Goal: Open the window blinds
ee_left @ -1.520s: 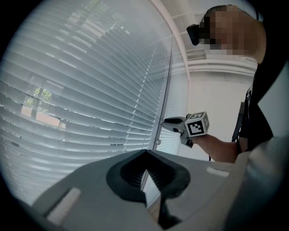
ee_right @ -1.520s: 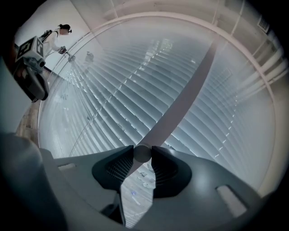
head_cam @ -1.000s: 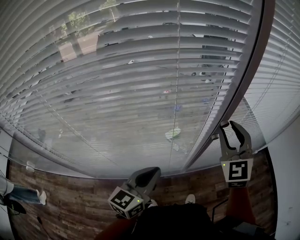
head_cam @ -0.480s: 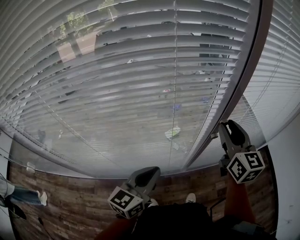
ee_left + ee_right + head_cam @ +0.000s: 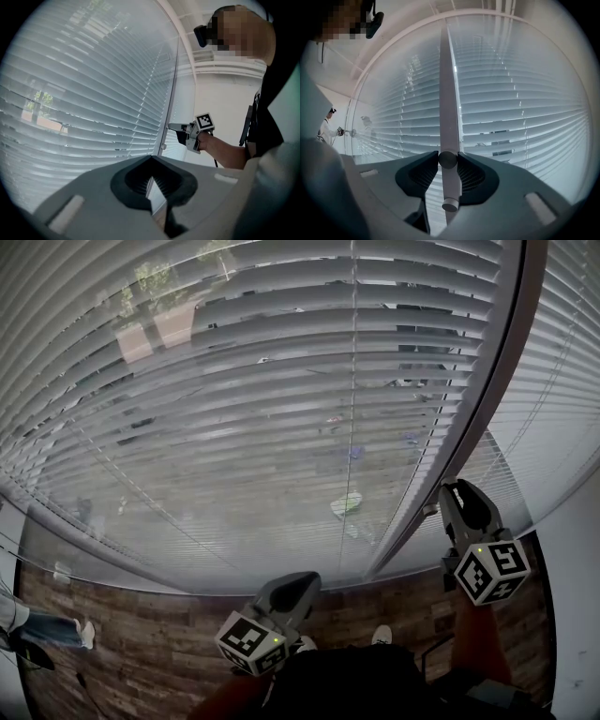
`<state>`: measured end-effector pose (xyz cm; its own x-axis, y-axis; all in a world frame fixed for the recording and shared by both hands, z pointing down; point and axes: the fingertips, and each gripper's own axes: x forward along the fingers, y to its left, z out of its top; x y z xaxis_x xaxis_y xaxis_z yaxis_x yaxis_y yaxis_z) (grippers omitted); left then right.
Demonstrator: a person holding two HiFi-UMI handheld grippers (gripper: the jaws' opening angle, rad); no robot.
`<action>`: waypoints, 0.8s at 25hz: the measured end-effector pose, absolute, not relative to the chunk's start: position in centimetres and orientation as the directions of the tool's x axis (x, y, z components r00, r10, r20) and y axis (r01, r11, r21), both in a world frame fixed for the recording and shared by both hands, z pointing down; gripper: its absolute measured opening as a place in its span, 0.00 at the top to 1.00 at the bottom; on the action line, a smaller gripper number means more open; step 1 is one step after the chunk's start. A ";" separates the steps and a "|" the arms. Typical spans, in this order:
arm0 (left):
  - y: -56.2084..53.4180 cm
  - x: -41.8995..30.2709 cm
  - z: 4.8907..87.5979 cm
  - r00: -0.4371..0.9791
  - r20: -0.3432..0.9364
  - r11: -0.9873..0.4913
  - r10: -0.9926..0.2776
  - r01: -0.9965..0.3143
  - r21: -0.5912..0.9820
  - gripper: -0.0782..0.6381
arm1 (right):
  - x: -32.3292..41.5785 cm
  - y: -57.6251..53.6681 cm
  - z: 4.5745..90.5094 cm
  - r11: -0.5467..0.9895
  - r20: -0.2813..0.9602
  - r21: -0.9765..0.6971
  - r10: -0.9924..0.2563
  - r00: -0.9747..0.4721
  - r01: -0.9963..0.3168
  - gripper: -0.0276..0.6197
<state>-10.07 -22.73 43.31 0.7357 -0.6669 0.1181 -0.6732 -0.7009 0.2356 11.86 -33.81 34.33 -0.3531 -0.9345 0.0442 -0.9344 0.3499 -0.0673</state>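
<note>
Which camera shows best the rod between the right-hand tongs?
The right gripper view: the rod, close up, between the right tongs, which have just been closing onto it. The head view shows only those tongs at the window frame; the left gripper view shows them far off, rod unclear.

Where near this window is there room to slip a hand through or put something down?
Free: the brown plank floor between the white slatted blinds and the person's white shoes, left of the left tool, up to another person's legs. Crowded: beside the grey window post, where the right tool, jaws just closed further, clamps the grey hanging rod.
</note>
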 end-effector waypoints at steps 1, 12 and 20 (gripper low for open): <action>-22.7 -10.0 43.2 0.736 0.116 -0.702 -0.667 -0.673 0.234 0.89 | 11.9 -33.8 34.3 0.350 0.049 -0.053 -0.935 -0.352 -0.935 0.72; -22.4 -10.0 43.4 0.743 0.093 -0.710 -0.663 -0.663 0.238 0.89 | 11.6 -33.7 34.2 0.334 0.077 0.176 -0.943 -0.325 -0.926 0.73; -22.3 -10.0 43.4 0.744 0.093 -0.709 -0.662 -0.662 0.244 0.89 | 11.4 -33.6 34.2 0.309 0.095 0.366 -0.951 -0.295 -0.878 0.73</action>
